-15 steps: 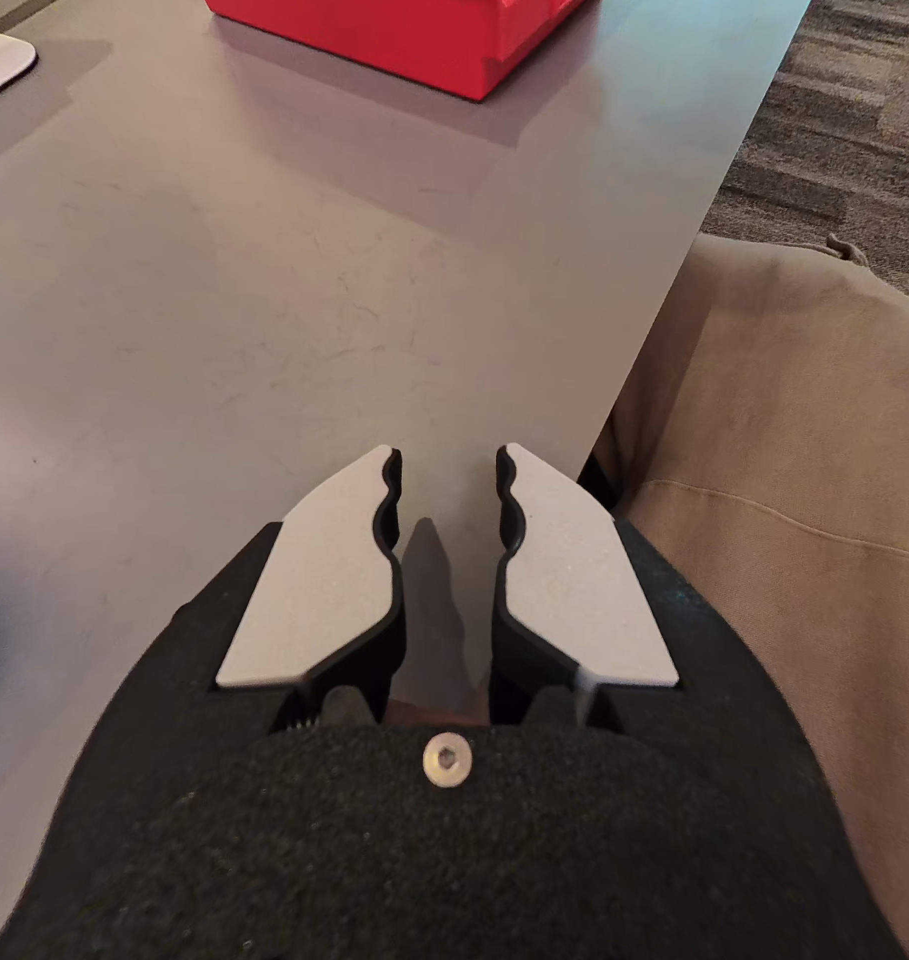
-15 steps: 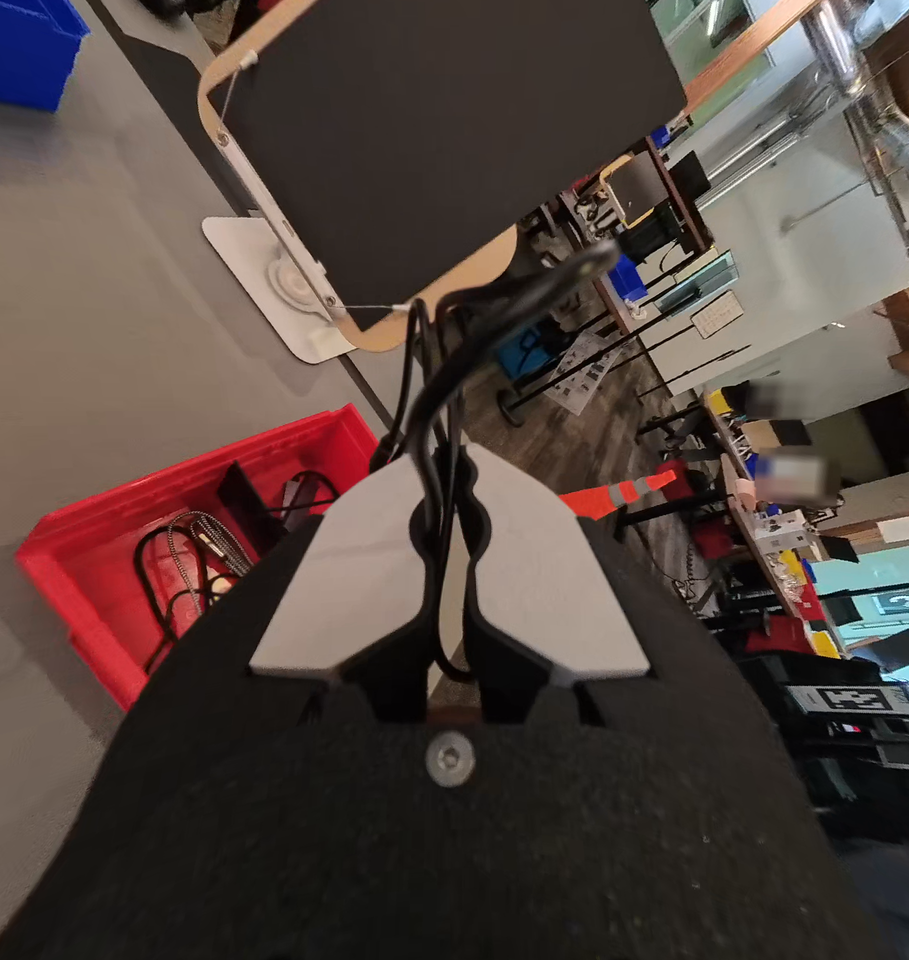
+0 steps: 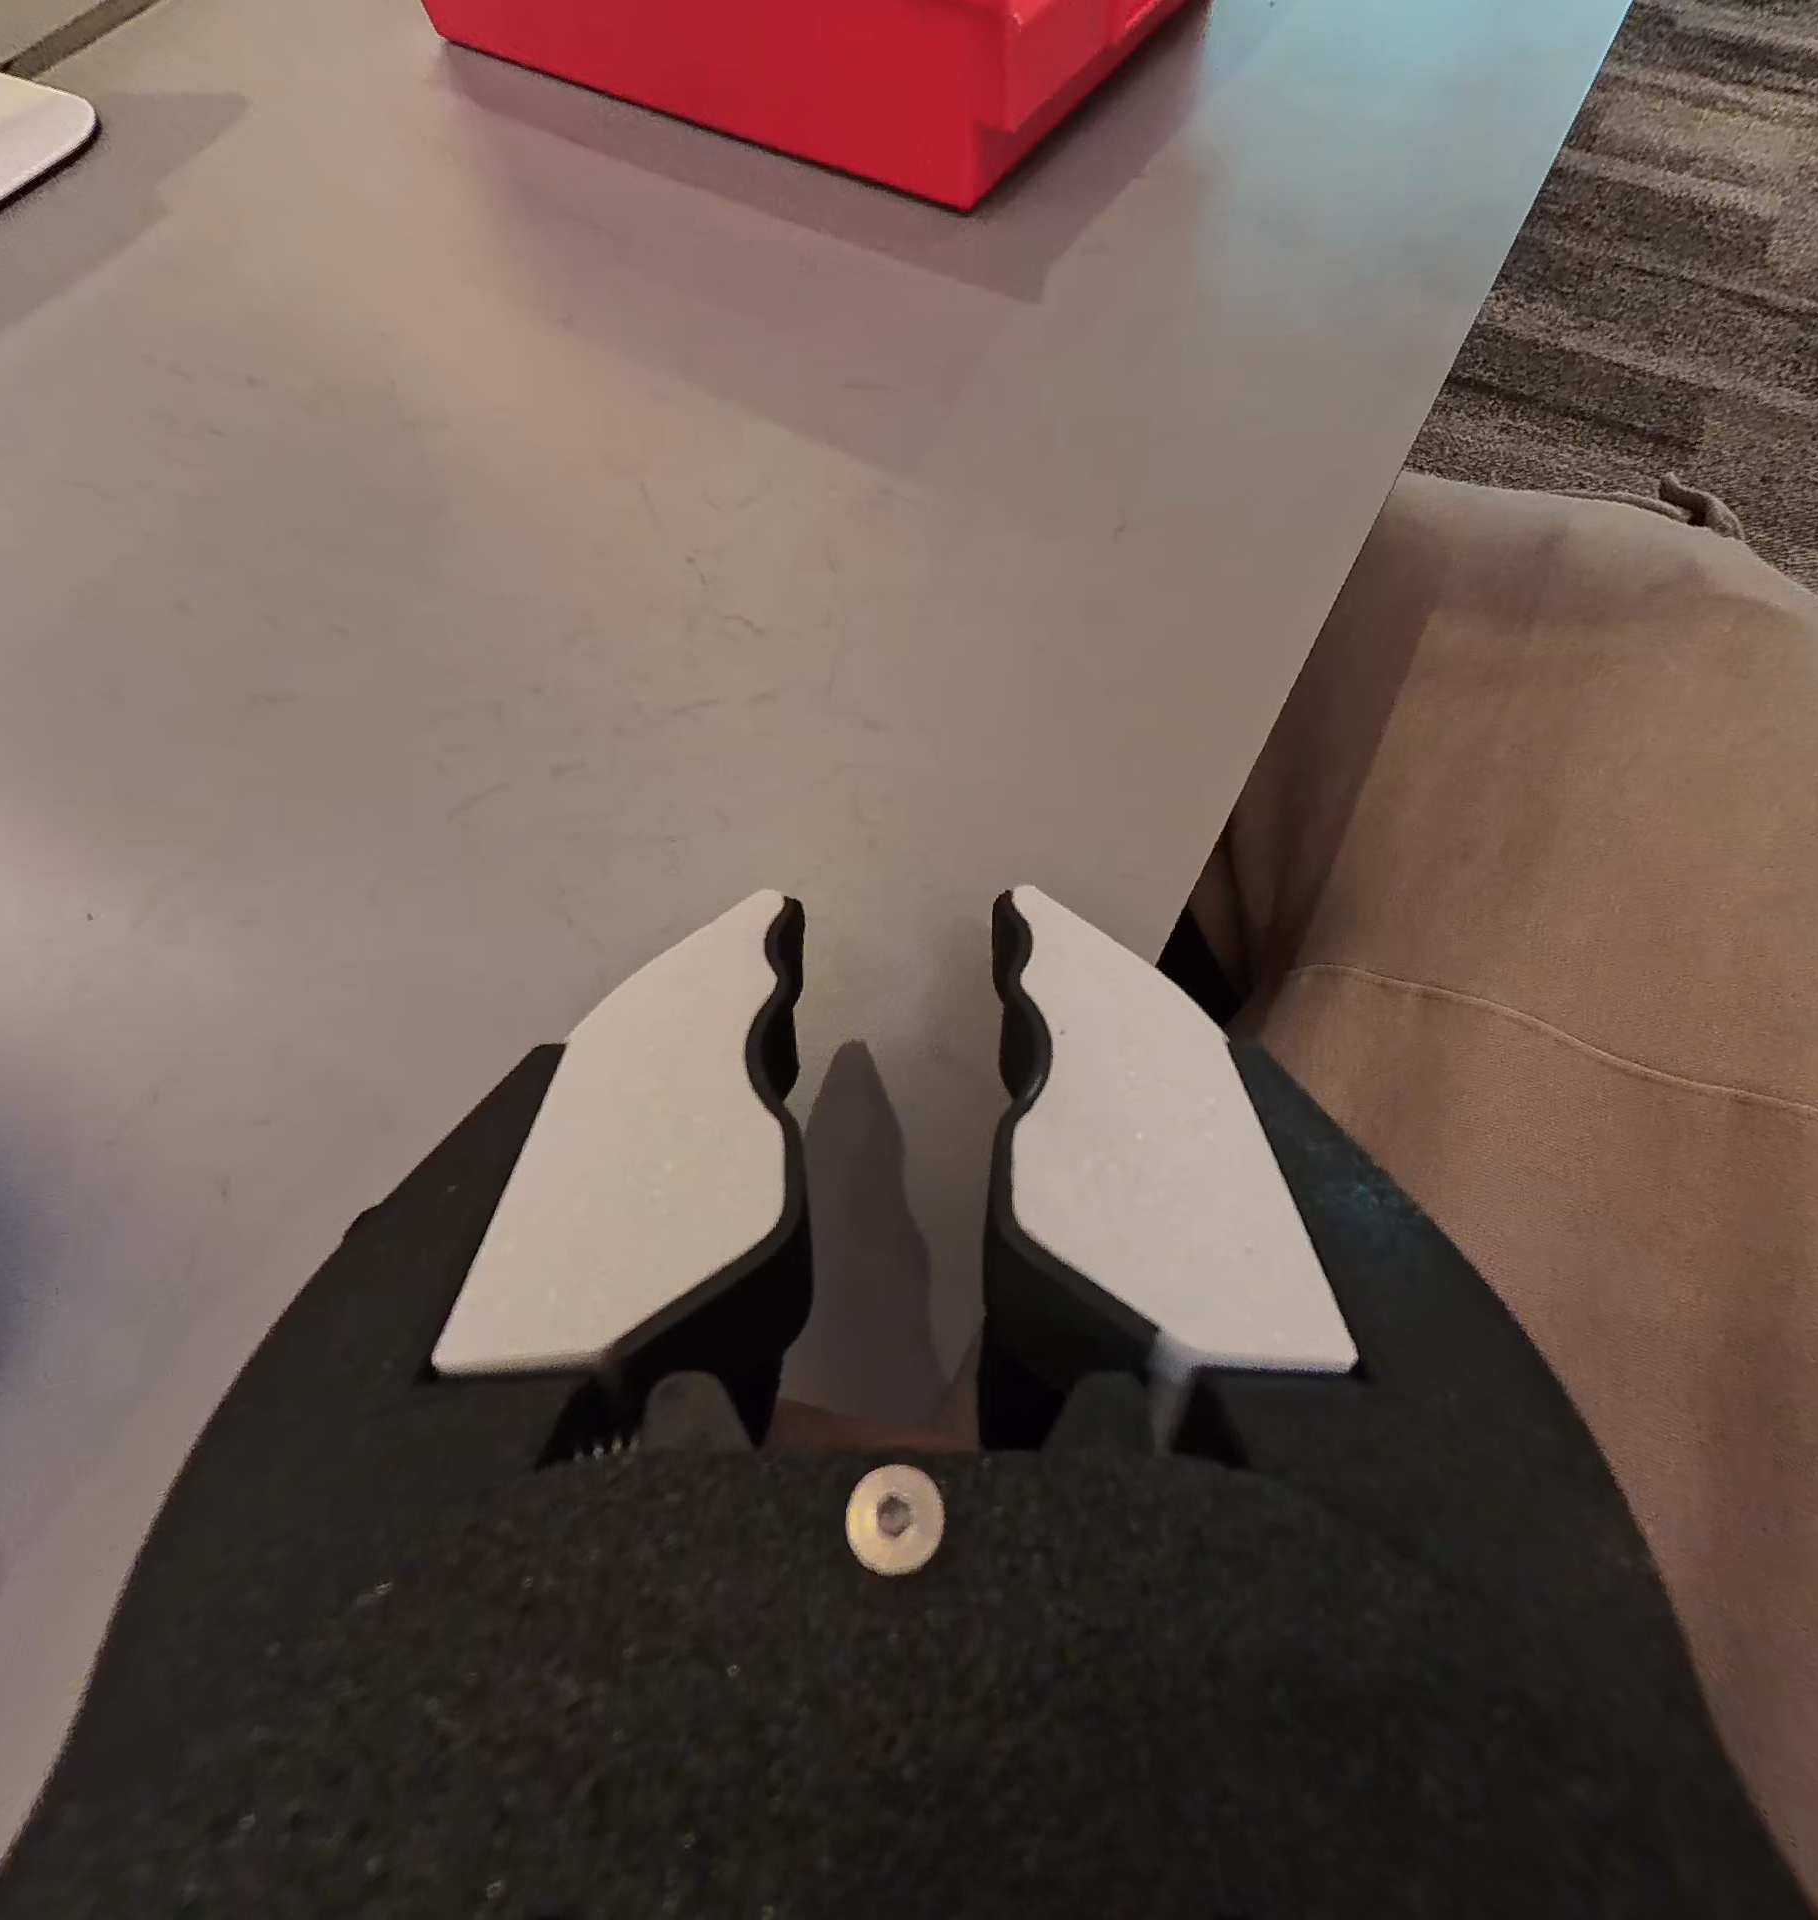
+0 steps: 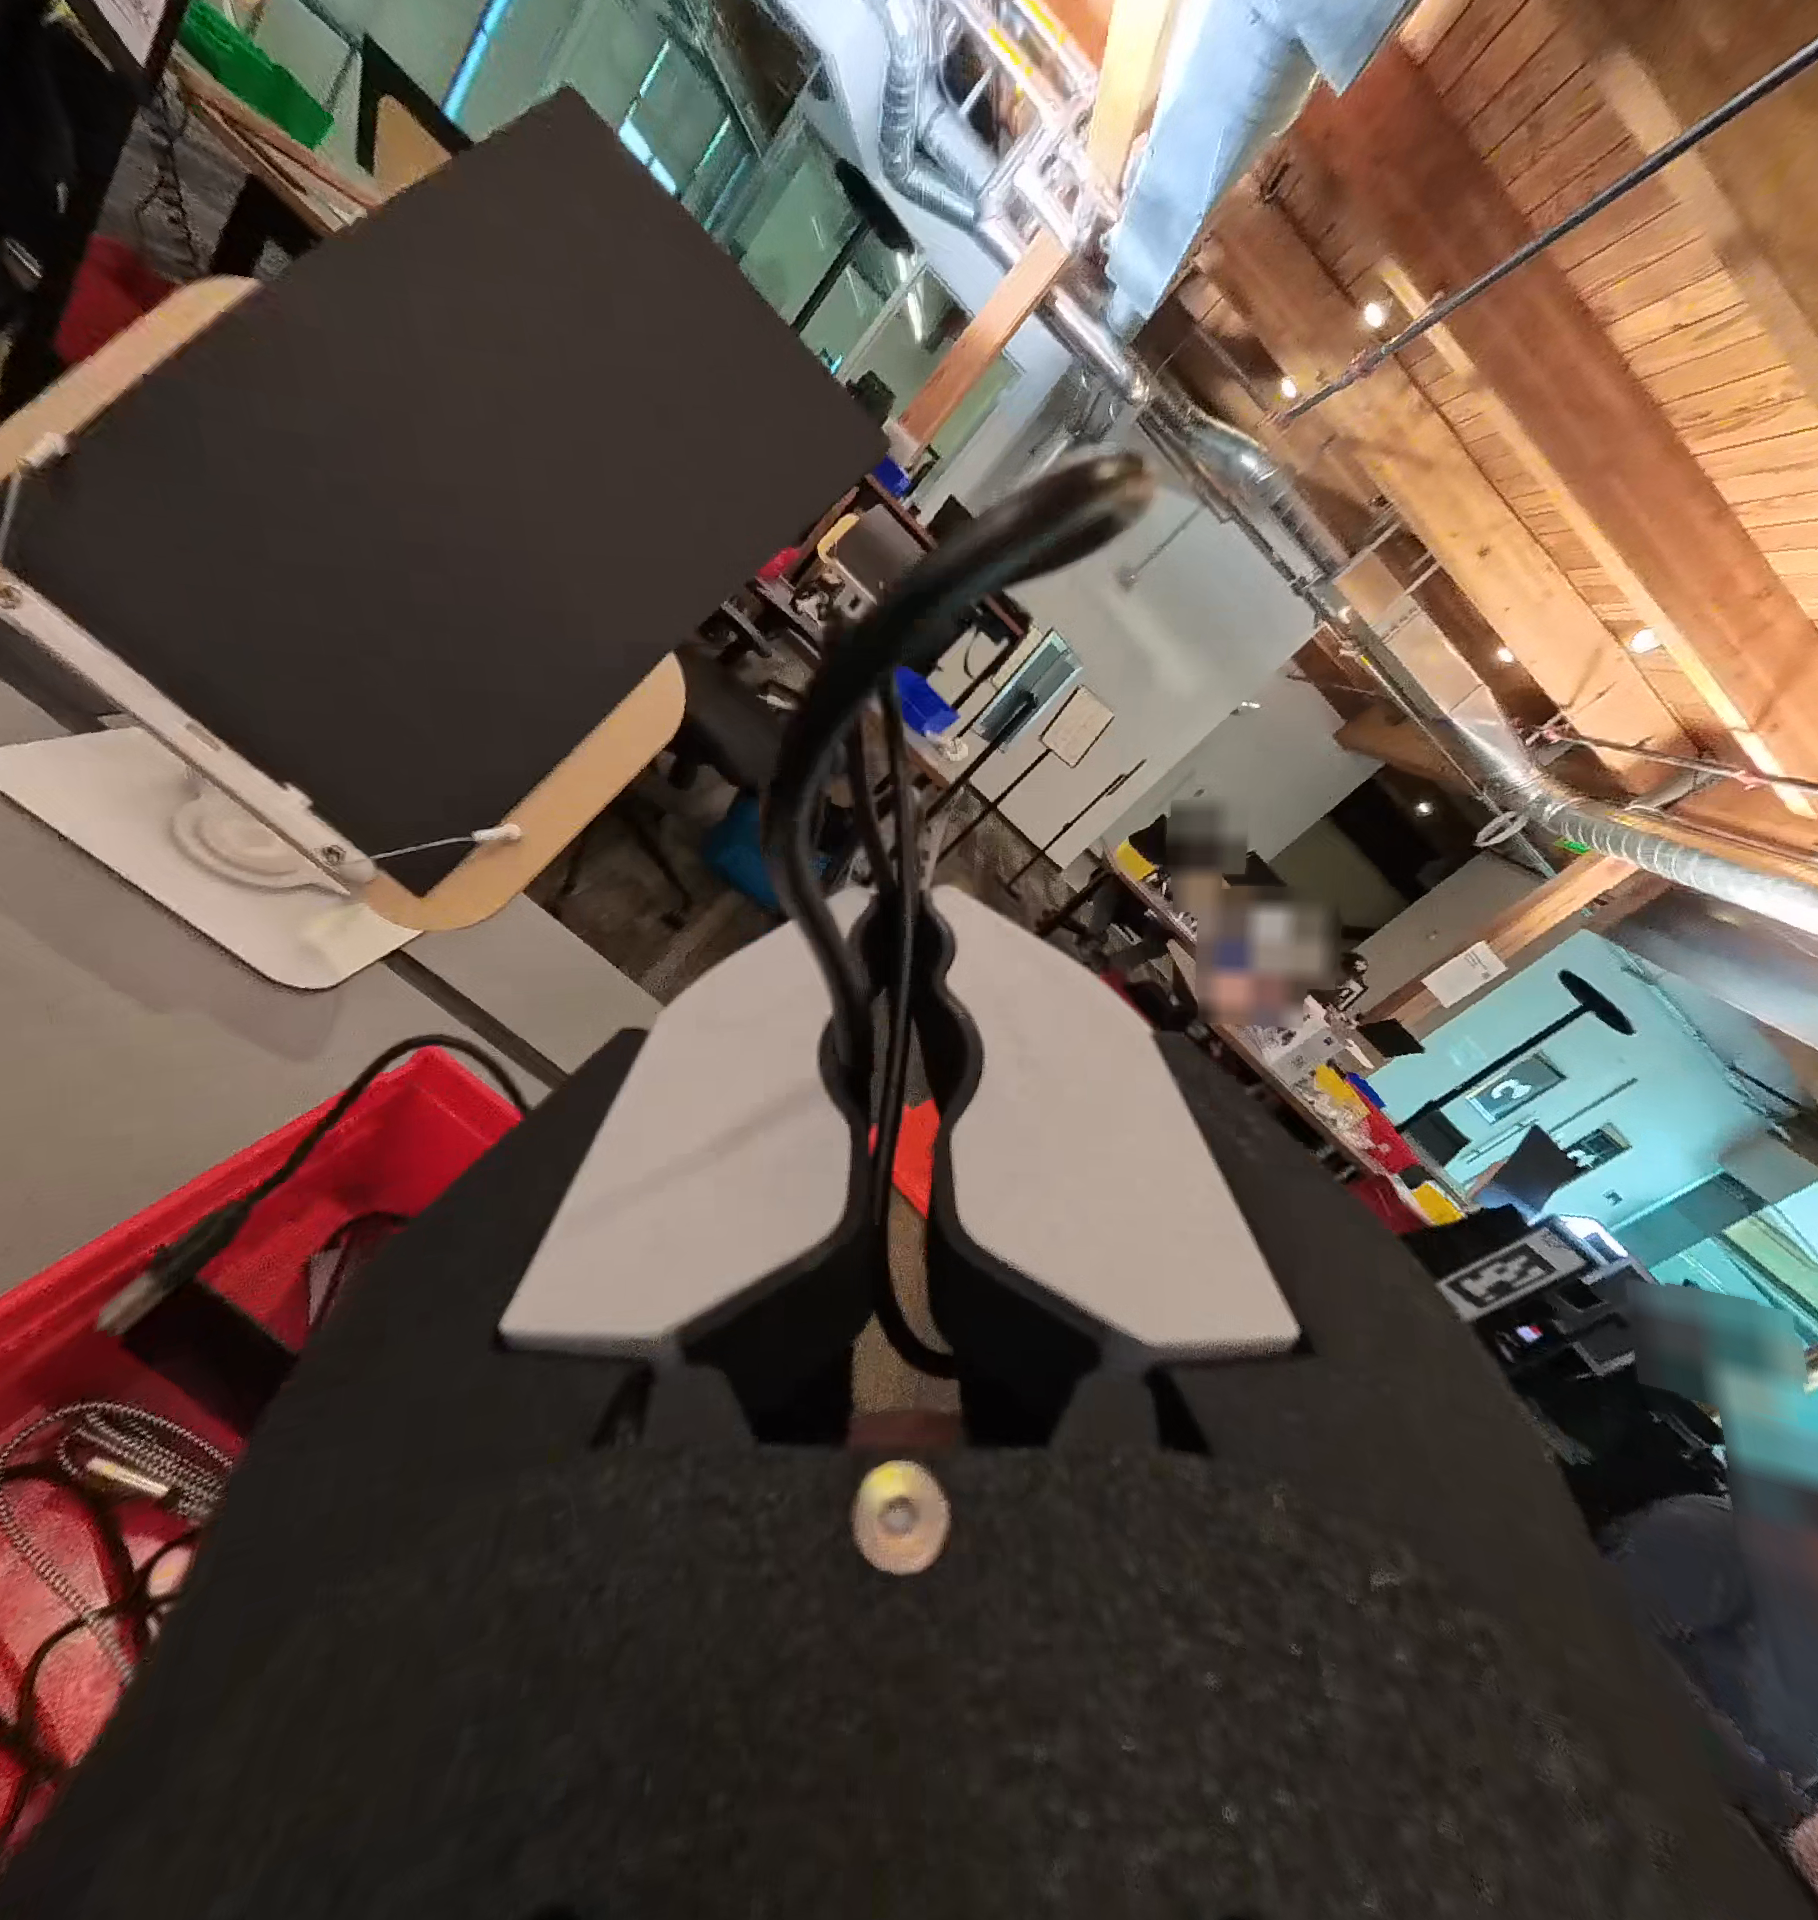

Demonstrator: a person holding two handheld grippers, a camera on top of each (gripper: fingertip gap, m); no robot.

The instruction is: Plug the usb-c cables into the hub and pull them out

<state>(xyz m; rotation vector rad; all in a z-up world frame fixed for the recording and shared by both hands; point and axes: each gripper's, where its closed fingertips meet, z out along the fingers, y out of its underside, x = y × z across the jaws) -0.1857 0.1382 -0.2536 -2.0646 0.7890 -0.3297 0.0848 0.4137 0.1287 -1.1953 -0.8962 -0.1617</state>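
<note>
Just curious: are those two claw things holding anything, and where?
Right gripper pinches black cables along their cords, below the looped top. Left gripper holds nothing.

Bin (image 3: 780, 94) on the table (image 3: 469, 623), ahead of the left gripper (image 3: 897, 925).
Cables (image 4: 74, 1507) lie inside the bin; a stand's base (image 4: 157, 831) sits behind it; the table edge runs right.
</note>
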